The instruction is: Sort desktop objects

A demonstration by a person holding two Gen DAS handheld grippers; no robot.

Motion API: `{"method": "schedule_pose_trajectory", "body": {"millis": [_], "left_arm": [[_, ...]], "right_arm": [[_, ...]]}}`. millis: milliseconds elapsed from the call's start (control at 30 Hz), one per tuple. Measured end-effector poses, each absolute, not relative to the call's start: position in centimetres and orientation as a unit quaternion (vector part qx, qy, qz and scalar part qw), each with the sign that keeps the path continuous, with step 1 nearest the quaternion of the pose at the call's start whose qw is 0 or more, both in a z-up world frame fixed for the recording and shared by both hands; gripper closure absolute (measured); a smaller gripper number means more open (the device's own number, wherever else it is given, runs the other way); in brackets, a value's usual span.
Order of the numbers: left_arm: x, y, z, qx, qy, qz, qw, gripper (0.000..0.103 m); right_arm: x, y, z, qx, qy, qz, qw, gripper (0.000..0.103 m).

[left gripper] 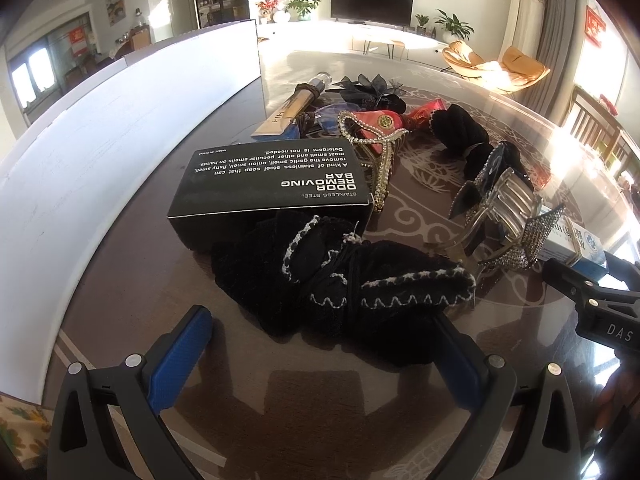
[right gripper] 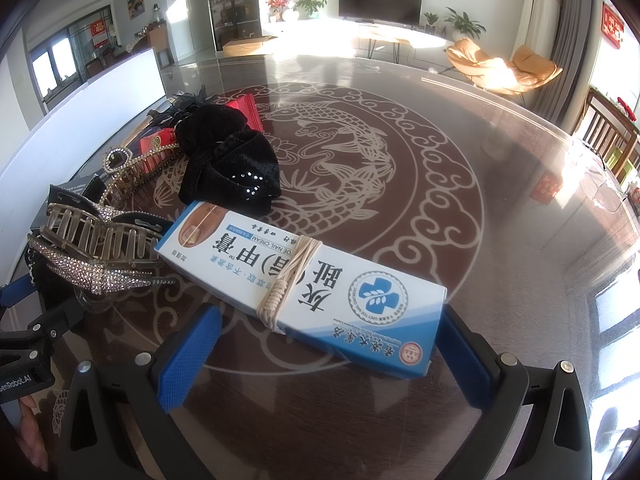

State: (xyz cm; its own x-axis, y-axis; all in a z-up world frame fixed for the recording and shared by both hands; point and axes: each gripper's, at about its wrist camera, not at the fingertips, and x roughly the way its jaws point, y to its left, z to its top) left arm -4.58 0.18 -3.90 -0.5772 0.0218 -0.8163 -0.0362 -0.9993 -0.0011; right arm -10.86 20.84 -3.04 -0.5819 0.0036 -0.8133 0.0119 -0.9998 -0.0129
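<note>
While nearly everything sits in one loose heap on the glass-topped table (right gripper: 500, 168), we judge the sorting to be at its very start: nothing we can see has been set apart into a group, and the long white box (left gripper: 100, 152) rising to the left of our left claw (left gripper: 320, 356) shows no contents from this angle. Our left claw is spread wide, its blue pads on either side of the black velvet bow (left gripper: 340, 288), which lies just ahead between them, soft and crumpled, edged with pale zigzag stitching and bound at the waist with dark cord; whether the right pad touches the fabric we cannot tell. Just beyond it rests the black odor-removing-bar box (left gripper: 272, 184), its white print upside down to us, and farther ahead lie a gold tube (left gripper: 296, 110), a rhinestone comb (left gripper: 380, 152) and red packets (left gripper: 384, 124). Our right claw (right gripper: 320, 356) is likewise wide and empty, with the nail cream box (right gripper: 304, 280) lying slantwise in front of it, its near end between the pads: white and blue, rigid, tied round the middle with pale twine. To the left of that claw sit the clear hair claw clip (right gripper: 100, 240), a glittering bow (right gripper: 96, 276) and a second black velvet piece (right gripper: 228, 168) dotted with small stones. All of it, as we judge, remains to be sorted
</note>
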Motion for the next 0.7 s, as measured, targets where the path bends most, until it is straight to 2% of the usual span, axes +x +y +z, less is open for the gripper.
{"method": "schedule_pose_trajectory", "body": {"millis": [100,267,433,700], "left_arm": [[-3.1,-1.2,-3.9,-0.457,0.007,0.889,0.014,0.0],[-2.2,-5.6,-3.8,-0.468,-0.038,0.881,-0.057,0.0],[-1.2,-8.9,-2.5,-0.431,-0.18,0.884,0.015,0.0],[-3.9,-8.0,-2.3,-0.433,-0.175,0.884,0.028,0.0]], "right_arm": [[-10.9,20.8,-3.0,0.457,0.008,-0.889,0.002,0.0],[-10.9,20.9,-3.0,0.457,0.008,-0.889,0.003,0.0],[-10.9,20.9,-3.1,0.457,0.008,-0.889,0.003,0.0],[-10.8,20.9,-3.0,0.457,0.007,-0.89,0.004,0.0]]}}
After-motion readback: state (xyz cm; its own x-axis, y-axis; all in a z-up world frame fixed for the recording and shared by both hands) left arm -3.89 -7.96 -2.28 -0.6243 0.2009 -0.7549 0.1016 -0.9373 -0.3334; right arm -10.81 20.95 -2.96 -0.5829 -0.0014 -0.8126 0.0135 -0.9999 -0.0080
